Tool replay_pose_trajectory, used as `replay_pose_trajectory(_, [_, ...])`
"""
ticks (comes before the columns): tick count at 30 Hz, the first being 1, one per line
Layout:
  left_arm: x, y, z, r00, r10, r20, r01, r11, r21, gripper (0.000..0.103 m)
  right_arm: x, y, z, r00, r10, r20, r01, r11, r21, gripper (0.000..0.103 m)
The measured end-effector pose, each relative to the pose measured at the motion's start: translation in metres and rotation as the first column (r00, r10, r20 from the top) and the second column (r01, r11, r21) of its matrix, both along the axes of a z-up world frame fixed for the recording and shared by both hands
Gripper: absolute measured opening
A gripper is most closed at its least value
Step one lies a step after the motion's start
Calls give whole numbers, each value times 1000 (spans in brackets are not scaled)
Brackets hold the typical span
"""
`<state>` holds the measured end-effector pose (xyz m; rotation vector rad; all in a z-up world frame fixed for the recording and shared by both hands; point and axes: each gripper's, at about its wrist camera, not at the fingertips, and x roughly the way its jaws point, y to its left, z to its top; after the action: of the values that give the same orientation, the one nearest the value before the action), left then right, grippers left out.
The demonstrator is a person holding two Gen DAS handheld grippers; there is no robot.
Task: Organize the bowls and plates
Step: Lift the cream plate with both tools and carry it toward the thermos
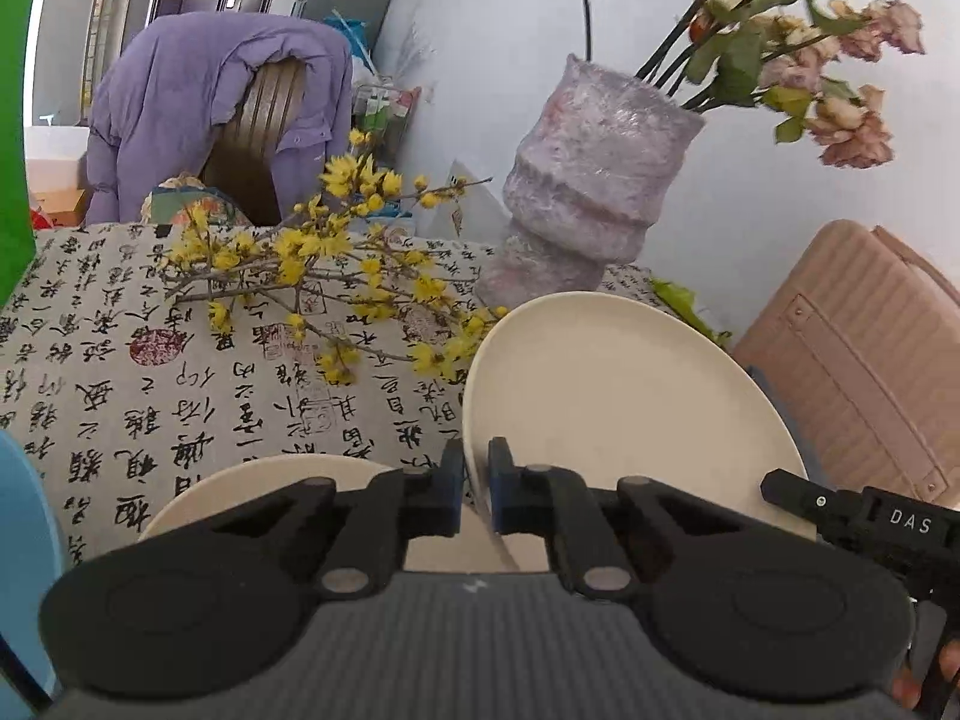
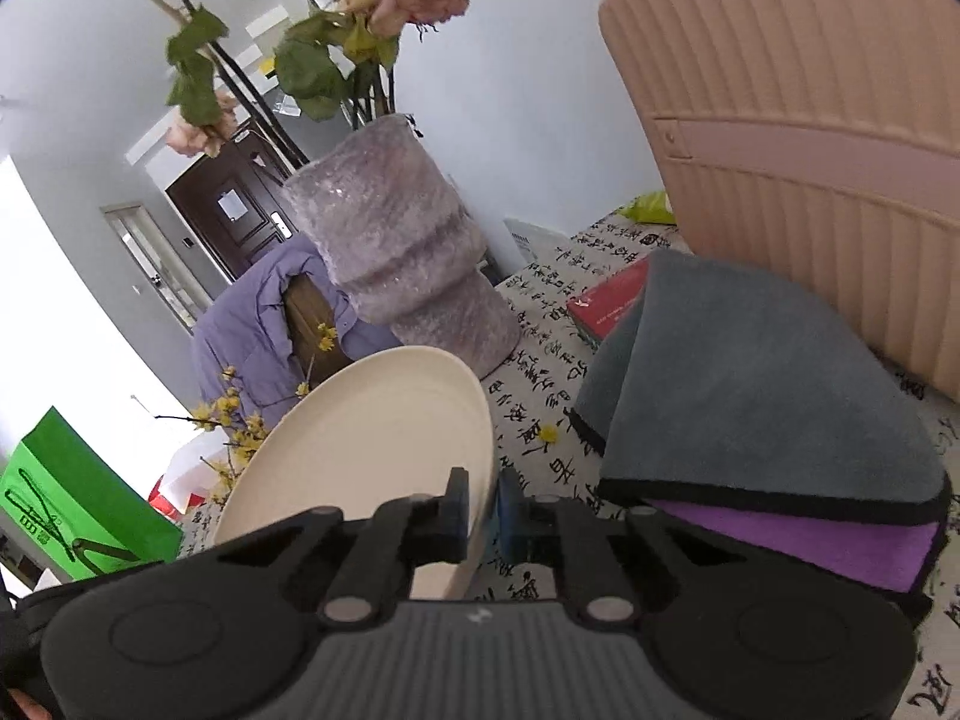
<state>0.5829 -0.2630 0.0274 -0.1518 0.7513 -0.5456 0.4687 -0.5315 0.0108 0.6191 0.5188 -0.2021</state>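
A round cream ceramic plate (image 1: 630,408) is clamped at opposite rims by the left gripper (image 1: 476,492) and right gripper (image 2: 482,510); a second cream dish (image 1: 264,492) is left unsorted.

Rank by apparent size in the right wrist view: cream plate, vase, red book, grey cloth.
1. Grey cloth
2. Cream plate and vase: look alike, and the plate is nearer, so unranked
3. Red book, partly hidden
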Motion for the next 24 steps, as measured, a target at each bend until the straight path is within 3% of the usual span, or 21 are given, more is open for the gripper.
replay_pose_trajectory(7, [-52,27,28,999,36,38,-36,999,-2,8,-43,25,25,998,43,34,-43,999,-18,9])
replay_pose_trajectory(14, [-130,103,31,993,109,39,-111,993,35,9,-94,89,27,985,171,34,-170,985,-29,9])
replay_pose_trajectory(24, [-222,230,21,946,320,56,-323,944,65,9,-131,209,10,924,381,19,-381,924,-17,10])
